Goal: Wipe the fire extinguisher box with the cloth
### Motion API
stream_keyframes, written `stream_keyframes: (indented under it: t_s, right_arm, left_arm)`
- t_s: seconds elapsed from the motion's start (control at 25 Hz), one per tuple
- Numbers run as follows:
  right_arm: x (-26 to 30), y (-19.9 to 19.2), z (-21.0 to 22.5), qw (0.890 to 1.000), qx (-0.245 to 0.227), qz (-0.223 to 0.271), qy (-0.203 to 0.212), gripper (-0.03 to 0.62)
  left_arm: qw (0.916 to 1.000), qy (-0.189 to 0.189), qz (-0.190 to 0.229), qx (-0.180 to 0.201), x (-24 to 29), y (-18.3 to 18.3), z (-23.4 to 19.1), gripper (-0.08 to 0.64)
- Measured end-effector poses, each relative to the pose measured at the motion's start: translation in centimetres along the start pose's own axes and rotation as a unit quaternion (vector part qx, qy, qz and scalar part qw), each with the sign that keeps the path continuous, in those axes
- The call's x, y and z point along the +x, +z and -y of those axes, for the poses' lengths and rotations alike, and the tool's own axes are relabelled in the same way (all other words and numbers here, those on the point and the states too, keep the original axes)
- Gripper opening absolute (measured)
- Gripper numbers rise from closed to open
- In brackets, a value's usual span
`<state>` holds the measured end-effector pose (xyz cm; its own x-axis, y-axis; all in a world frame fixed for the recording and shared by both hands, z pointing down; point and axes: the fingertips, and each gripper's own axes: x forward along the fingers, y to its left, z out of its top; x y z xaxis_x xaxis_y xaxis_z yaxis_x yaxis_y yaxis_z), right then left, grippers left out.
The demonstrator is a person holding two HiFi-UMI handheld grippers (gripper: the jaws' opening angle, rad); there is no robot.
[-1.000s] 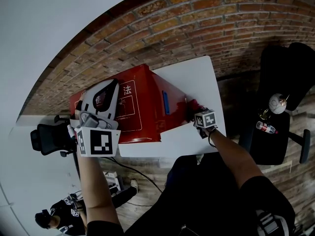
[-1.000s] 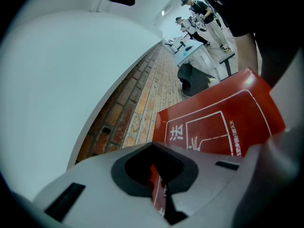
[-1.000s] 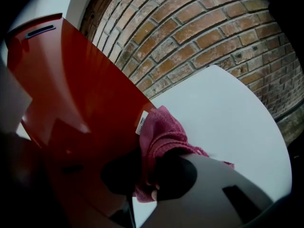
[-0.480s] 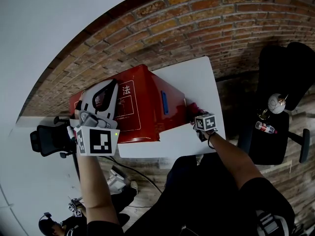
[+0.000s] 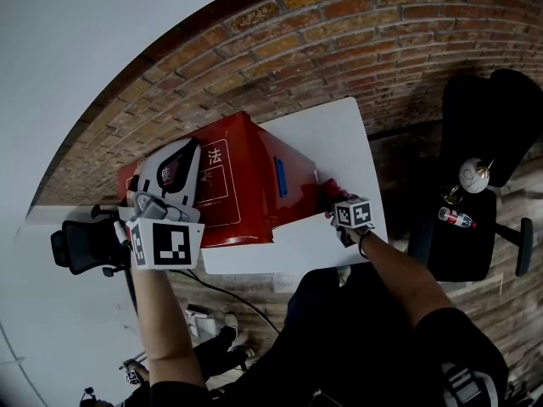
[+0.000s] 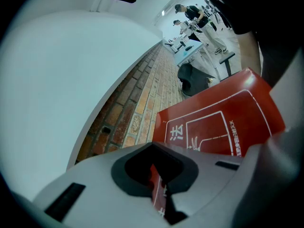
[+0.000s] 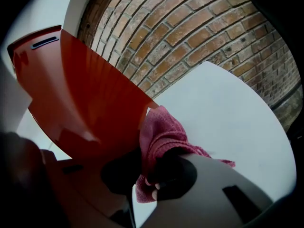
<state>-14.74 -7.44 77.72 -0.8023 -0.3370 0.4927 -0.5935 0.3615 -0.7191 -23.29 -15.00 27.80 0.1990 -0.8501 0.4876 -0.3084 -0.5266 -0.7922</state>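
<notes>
Two grippers: right gripper fingers clamped on pink cloth, pressed against the red box end on white tabletop; left gripper fingers closed, empty, atop box.

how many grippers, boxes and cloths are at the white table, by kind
Grey two-jaw grippers: 2 (left gripper, right gripper)
Glossy red fire extinguisher box: 1
Pink woven cloth: 1
Total: 4
</notes>
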Motion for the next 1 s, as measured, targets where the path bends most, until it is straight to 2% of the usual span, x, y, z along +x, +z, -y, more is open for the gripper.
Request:
stream_keyframes:
  t_s: [0.68,1.0]
  right_arm:
    - [-2.5,2.7,-3.4,0.998,0.022,0.041,0.043,0.074]
    - [-2.5,2.6,-3.3,0.998,0.018,0.039,0.038,0.074]
  left_arm:
    - [1.0,-0.001,0.0,0.0,0.0,0.1,0.0,0.031]
    - [1.0,0.008,0.004,0.001,-0.2,0.2,-0.2,0.032]
